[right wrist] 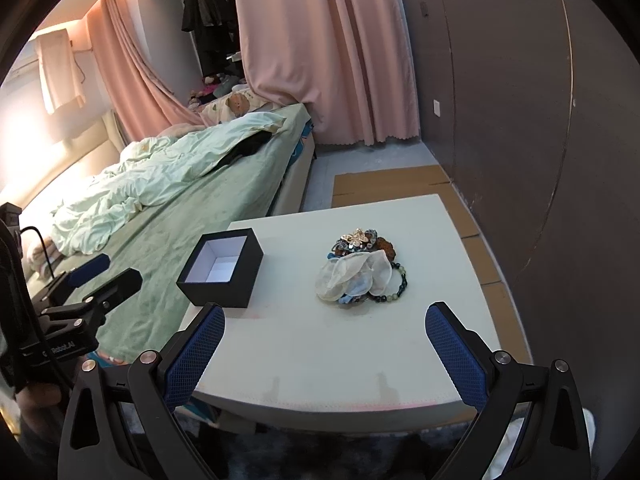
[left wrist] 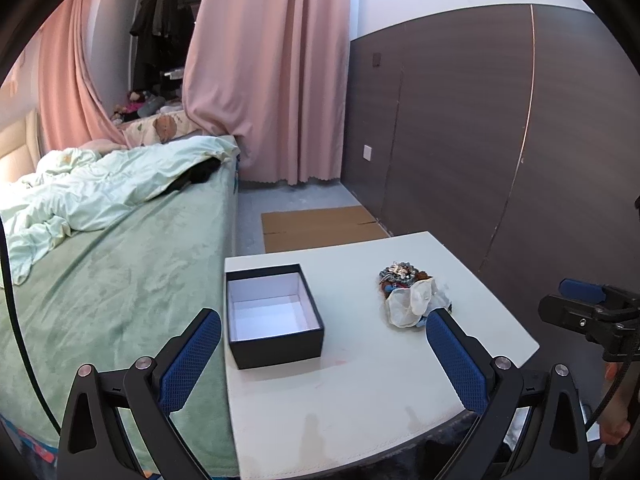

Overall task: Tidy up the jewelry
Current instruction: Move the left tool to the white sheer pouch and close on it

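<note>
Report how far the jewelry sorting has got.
Done: nothing yet; the black box sits open and empty on the white table. In hand: nothing; the left gripper and right gripper hover at the table's near edge, jaws wide apart. Left: the whole jewelry pile, heaped beside the box.

Box point(left wrist: 276, 316): matt black card, white paper lining. Table point(right wrist: 352, 344): smooth off-white top, stitched edge. Jewelry pile point(right wrist: 360, 270): glossy beads, pearly shell discs, shiny metal. Finger pads point(right wrist: 196, 356): blue textured rubber.
</note>
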A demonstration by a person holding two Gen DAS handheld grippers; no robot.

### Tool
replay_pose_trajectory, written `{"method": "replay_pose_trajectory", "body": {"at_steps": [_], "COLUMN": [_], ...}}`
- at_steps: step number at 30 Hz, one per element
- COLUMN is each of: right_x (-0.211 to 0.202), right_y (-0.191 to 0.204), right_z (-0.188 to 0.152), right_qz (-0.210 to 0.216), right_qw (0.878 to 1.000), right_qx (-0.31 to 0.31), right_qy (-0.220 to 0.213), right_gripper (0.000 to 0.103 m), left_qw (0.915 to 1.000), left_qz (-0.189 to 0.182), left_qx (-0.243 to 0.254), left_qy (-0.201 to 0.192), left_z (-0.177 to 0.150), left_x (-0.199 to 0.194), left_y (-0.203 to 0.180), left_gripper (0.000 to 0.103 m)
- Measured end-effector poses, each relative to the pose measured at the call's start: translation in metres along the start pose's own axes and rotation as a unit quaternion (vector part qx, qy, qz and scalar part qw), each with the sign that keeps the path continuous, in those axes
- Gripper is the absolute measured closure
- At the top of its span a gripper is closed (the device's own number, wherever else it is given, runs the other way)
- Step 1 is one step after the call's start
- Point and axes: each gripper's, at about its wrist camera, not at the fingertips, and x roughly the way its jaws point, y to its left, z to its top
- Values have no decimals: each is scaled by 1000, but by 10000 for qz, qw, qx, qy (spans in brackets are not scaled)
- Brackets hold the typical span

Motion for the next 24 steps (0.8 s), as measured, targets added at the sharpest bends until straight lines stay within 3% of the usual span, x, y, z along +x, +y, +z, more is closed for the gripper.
{"method": "replay_pose_trajectory", "body": {"at_steps": [10, 12, 16, 24], "right_x": [24, 31, 46, 77], "right_y": [-41, -55, -77, -105], "right_z": [15, 18, 22, 22], "right_qz": [-37, 85, 227, 276], "right_qw": [9963, 9930, 9851, 9676], "right_qx": [841, 1161, 1681, 2434], "right_qy": [156, 203, 295, 606], "right_gripper": [2, 4, 17, 20], "left_qw": [9996, 9994, 9984, 9950], "left_qz": [-241, -308, -442, -723], "left_qx": [2, 4, 9, 12], "left_qy": [133, 166, 339, 685], "left_z": [11, 14, 19, 19], "left_x": [29, 38, 60, 96], "left_y": [-12, -15, -21, -36], "left_gripper": [3, 4, 13, 17]}}
